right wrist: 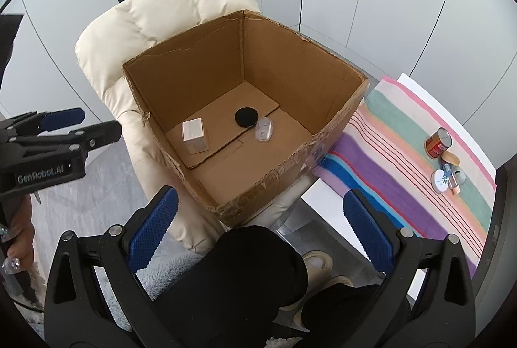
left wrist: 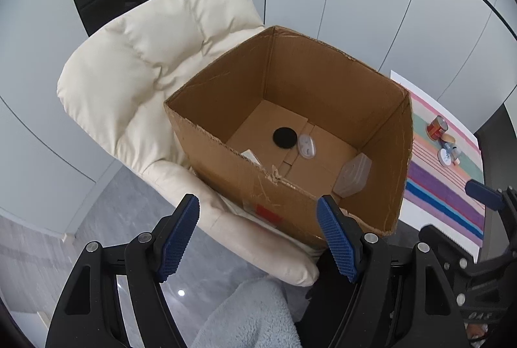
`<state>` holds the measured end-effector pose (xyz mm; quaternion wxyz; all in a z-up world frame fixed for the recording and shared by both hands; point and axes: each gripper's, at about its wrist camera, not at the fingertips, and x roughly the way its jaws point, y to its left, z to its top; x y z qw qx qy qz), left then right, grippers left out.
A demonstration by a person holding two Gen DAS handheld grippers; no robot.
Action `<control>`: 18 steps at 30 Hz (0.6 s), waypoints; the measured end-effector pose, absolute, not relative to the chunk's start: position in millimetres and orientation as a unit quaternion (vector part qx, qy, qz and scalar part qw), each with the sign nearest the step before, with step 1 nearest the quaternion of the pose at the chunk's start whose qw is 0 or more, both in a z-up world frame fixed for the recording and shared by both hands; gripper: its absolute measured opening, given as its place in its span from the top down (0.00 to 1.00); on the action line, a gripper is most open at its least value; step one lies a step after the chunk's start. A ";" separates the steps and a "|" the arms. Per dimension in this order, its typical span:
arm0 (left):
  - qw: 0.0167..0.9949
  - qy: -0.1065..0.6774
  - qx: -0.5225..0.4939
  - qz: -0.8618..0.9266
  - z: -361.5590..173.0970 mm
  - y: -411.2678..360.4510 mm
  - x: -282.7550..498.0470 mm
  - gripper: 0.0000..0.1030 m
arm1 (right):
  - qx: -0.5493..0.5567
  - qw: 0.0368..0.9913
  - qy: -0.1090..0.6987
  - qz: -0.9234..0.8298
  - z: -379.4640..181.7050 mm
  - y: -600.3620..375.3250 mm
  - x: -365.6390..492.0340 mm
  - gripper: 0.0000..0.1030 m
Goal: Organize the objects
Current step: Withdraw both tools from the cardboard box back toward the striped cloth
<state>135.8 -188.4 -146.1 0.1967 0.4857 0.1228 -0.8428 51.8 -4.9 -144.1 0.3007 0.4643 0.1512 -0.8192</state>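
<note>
Cardboard box [right wrist: 245, 109] on cream armchair [left wrist: 135, 63], holding black disc [right wrist: 246, 117], white carton [right wrist: 193, 131], clear case [right wrist: 264, 130]; beside it striped cloth [right wrist: 404, 160] on table with red jar [right wrist: 437, 142]; left tool [left wrist: 258, 238] and right tool [right wrist: 258, 235] spread, empty.

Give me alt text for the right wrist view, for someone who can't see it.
An open cardboard box sits on a cream chair, holding a black disc, a small white box and a clear case. The open, empty right gripper hovers near it; small containers wait on a striped cloth at right.
</note>
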 end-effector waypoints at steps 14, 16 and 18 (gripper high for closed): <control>0.166 0.071 0.480 -0.858 -147.9 -155.6 112.2 0.25 | 0.464 0.272 0.113 -0.835 -141.3 26.7 39.1 0.00; 0.157 0.074 0.481 -0.859 -147.7 -151.4 107.1 0.25 | 0.465 0.263 0.109 -0.839 -141.0 35.9 36.3 0.00; 0.145 0.075 0.481 -0.861 -147.7 -144.0 100.5 0.25 | 0.465 0.252 0.105 -0.842 -140.5 47.2 33.8 0.00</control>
